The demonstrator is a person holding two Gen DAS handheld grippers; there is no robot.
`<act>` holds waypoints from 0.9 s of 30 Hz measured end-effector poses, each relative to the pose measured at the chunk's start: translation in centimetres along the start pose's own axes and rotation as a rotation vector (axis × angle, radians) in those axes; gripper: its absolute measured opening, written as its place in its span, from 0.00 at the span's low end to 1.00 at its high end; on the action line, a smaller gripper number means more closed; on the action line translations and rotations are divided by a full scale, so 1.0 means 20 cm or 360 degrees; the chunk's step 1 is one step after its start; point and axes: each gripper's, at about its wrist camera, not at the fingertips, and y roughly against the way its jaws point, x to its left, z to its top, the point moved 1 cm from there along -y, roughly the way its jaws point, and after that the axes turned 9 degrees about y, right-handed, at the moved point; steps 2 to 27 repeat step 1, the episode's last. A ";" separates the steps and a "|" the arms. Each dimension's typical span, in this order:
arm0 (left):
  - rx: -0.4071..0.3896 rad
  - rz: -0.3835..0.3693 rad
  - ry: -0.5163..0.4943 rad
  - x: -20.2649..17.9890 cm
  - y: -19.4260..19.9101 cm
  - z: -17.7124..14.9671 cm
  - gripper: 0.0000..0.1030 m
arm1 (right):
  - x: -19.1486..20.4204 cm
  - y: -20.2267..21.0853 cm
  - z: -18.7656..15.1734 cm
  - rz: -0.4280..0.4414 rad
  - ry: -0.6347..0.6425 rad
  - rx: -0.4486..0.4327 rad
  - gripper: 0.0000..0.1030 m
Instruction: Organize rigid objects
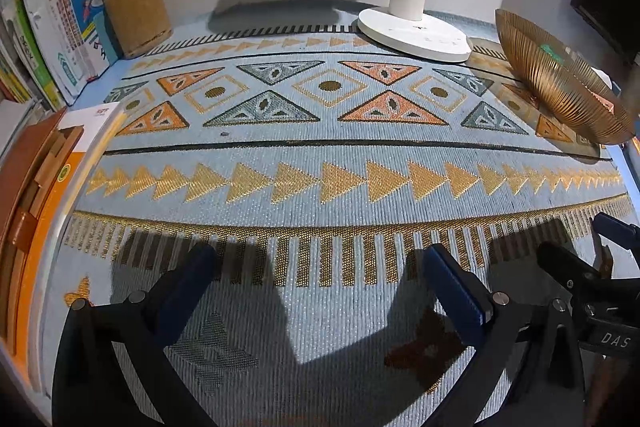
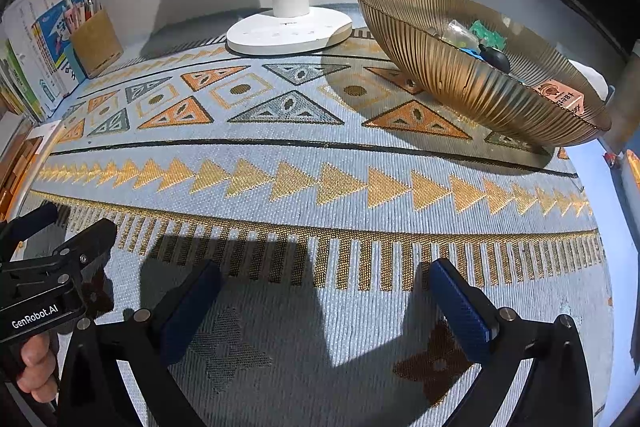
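Desk, near edge: we hold both tongs low over the patterned cloth (image 1: 320, 155), side by side.
L tongs (image 1: 318, 267): spread wide, nothing btwn pads.
R tongs (image 2: 326, 283): spread wide, empty too.
Bowl (image 2: 460, 83): gold, ribbed, far right by lamp base (image 2: 288, 31); small rigid bits already inside, so likely our drop spot.
Pen holder (image 1: 138, 15): far left w/ books.

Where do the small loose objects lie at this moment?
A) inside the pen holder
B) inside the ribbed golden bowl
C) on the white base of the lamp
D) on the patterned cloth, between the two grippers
B: in the right wrist view the small objects sit inside the golden bowl, right of the lamp base.
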 end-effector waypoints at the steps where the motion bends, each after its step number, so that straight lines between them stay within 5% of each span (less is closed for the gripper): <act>1: 0.0000 0.0001 -0.0001 0.00 0.00 0.00 1.00 | 0.00 0.00 0.00 0.0000 0.0000 0.0000 1.00; 27: 0.0000 0.0001 -0.0001 0.00 0.00 0.00 1.00 | 0.00 0.00 0.00 0.0000 0.0000 0.0000 1.00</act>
